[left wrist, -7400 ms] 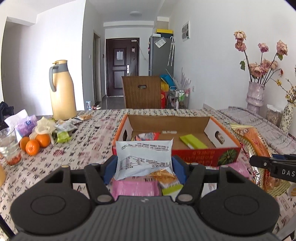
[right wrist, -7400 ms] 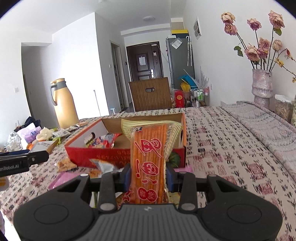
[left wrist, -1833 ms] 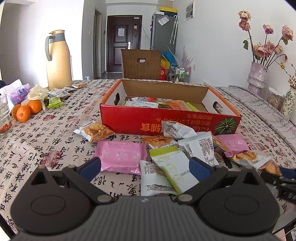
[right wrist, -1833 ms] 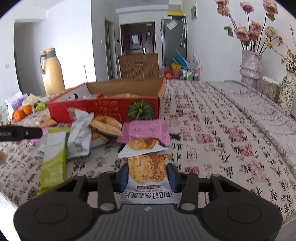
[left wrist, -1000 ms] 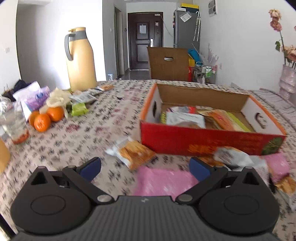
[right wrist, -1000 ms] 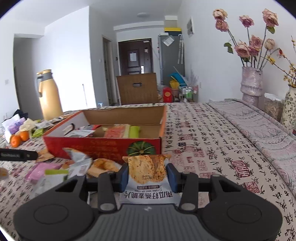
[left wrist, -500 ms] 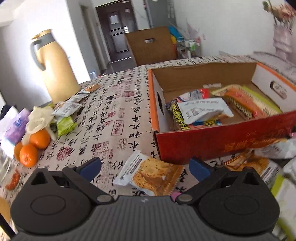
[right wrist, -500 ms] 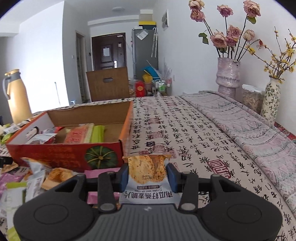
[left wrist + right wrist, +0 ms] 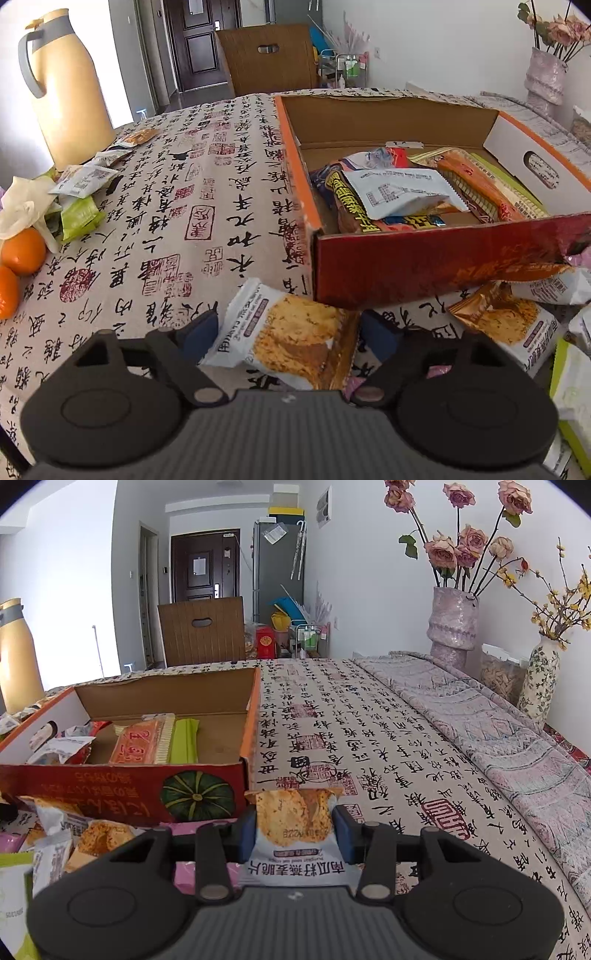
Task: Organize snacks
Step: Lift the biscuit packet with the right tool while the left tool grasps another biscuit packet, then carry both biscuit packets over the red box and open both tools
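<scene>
A red cardboard box (image 9: 424,269) with an orange rim holds several snack packets; it also shows in the right wrist view (image 9: 122,790). My left gripper (image 9: 288,332) is open, its blue pads on either side of a white cracker packet (image 9: 284,336) lying on the tablecloth by the box's near left corner. My right gripper (image 9: 293,830) is shut on a white pumpkin-crisp packet (image 9: 293,834), held above the table to the right of the box. More loose packets (image 9: 502,317) lie in front of the box.
A yellow thermos (image 9: 62,81), oranges (image 9: 22,251) and small packets (image 9: 81,181) sit at the left. Flower vases (image 9: 452,627) and a jar (image 9: 498,672) stand at the far right. A wooden chair (image 9: 201,631) is behind the table.
My left gripper has swung left and lowered around the cracker packet by the box corner. My right gripper has lifted its crisp packet off the pile and moved right of the box.
</scene>
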`<state>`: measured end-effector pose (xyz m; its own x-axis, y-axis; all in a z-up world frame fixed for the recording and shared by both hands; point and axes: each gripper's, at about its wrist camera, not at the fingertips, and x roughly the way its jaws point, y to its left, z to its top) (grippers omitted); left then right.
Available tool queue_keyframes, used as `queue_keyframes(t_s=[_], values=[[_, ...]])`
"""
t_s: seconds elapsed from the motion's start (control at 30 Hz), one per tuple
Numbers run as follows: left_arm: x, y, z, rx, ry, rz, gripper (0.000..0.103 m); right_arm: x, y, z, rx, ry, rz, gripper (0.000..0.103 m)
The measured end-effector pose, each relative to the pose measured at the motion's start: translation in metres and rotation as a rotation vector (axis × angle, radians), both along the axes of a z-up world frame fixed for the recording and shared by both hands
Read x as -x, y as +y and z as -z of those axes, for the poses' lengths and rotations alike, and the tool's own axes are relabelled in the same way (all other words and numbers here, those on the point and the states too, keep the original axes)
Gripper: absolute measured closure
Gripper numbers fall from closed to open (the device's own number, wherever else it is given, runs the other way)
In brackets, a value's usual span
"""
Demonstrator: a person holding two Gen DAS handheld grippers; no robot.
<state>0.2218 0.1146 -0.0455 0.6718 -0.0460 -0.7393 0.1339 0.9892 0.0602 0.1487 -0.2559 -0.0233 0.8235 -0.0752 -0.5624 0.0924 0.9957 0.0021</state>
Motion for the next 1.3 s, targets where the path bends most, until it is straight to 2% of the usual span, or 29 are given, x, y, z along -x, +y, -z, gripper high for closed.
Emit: queue_keyframes(t_s=[0.1,0.33,0.53,0.87,1.03,1.3], values=[[0.002,0.000,-0.001,0.010,-0.001,0.008,0.030,-0.002,0.004,0.001,-0.005,0.005,-0.006,0.060],[0.010,0.000,-0.003,0.013,-0.009,0.000,0.037,0.001,0.009,-0.001,-0.015,-0.002,-0.029,0.060],[0.023,-0.006,-0.011,-0.018,-0.060,-0.025,0.038,0.010,0.008,-0.004,-0.024,-0.013,-0.041,0.060],[0.055,-0.012,-0.030,-0.021,-0.137,-0.069,0.038,0.029,0.007,-0.010,-0.052,-0.045,-0.077,0.060],[0.073,-0.014,-0.046,0.001,-0.194,-0.101,0.038,0.035,0.007,-0.014,-0.064,-0.064,-0.101,0.060],[0.082,-0.032,-0.062,0.055,-0.241,-0.121,0.038,0.032,0.010,-0.025,-0.082,-0.104,-0.154,0.060]])
